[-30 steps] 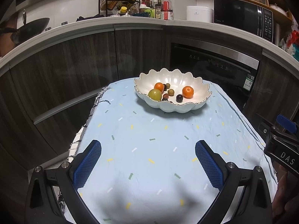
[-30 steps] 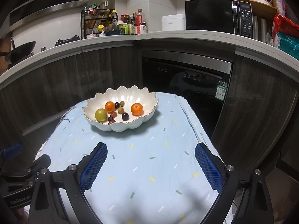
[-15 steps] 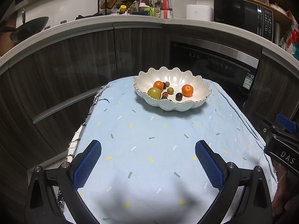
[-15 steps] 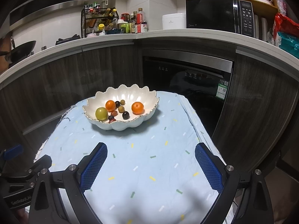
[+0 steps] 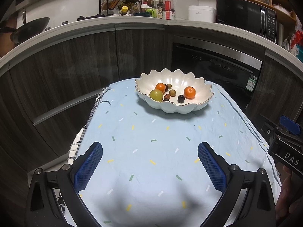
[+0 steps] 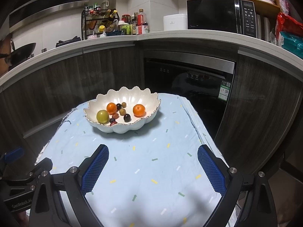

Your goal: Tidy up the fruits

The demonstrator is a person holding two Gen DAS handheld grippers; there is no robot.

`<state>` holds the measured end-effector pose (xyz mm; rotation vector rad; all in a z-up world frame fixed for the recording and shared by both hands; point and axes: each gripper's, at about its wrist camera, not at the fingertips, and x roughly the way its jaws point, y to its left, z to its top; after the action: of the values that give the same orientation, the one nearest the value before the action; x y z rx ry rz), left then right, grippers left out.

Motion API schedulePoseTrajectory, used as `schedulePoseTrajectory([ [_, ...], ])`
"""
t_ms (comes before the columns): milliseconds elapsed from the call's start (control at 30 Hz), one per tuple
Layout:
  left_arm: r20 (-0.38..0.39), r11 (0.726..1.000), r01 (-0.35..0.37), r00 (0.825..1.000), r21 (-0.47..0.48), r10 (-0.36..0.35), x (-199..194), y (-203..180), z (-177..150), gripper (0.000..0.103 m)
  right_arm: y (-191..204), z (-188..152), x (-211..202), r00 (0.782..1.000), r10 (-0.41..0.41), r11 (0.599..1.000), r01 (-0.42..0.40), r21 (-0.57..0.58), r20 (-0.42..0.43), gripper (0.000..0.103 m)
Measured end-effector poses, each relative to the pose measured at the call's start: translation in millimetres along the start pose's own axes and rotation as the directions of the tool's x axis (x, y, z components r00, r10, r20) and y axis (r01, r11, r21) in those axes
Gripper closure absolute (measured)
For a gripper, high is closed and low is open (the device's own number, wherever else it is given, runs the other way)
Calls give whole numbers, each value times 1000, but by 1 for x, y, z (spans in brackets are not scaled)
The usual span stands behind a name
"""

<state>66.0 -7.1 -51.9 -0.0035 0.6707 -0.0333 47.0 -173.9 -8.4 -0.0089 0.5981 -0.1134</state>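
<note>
On the far half of the table (image 5: 170,170), which is covered with a pale blue cloth speckled with small coloured dashes (image 6: 151,160), sits a white scalloped ceramic bowl with a thin gilt rim (image 5: 176,109), and all the fruit lies inside it: a yellow-green round fruit (image 5: 156,95) at the near left, touching an orange mandarin (image 5: 160,87) just behind it, a second orange mandarin (image 5: 189,92) apart on the right side, and between them a scatter of small pieces (a dark purple grape-like fruit (image 5: 180,99), an olive-brown one (image 5: 172,92), a reddish one (image 5: 167,96), and others too small to tell). Nearer the cameras, the left tongs (image 5: 149,167) hover over bare cloth, their blue textured pads (image 5: 88,167) spread wide apart with nothing between them; the right tongs (image 6: 152,168) are likewise released, blue pads (image 6: 212,170) well apart above the cloth, well short of the bowl. Each view catches the other black tool at its edge. Behind the table run dark wood cabinets (image 6: 90,75), a black built-in appliance (image 6: 189,83), a white worktop with a bottle rack (image 6: 100,24) and a black microwave (image 6: 221,17)
</note>
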Motion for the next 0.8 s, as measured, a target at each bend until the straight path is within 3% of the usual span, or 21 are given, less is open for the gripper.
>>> schedulePoseTrajectory([
  [800,-43,1000,8,999,13,-7,12,-2,-4,0,-3,-4,9,1000,-2,1000,2,8,-31,7],
])
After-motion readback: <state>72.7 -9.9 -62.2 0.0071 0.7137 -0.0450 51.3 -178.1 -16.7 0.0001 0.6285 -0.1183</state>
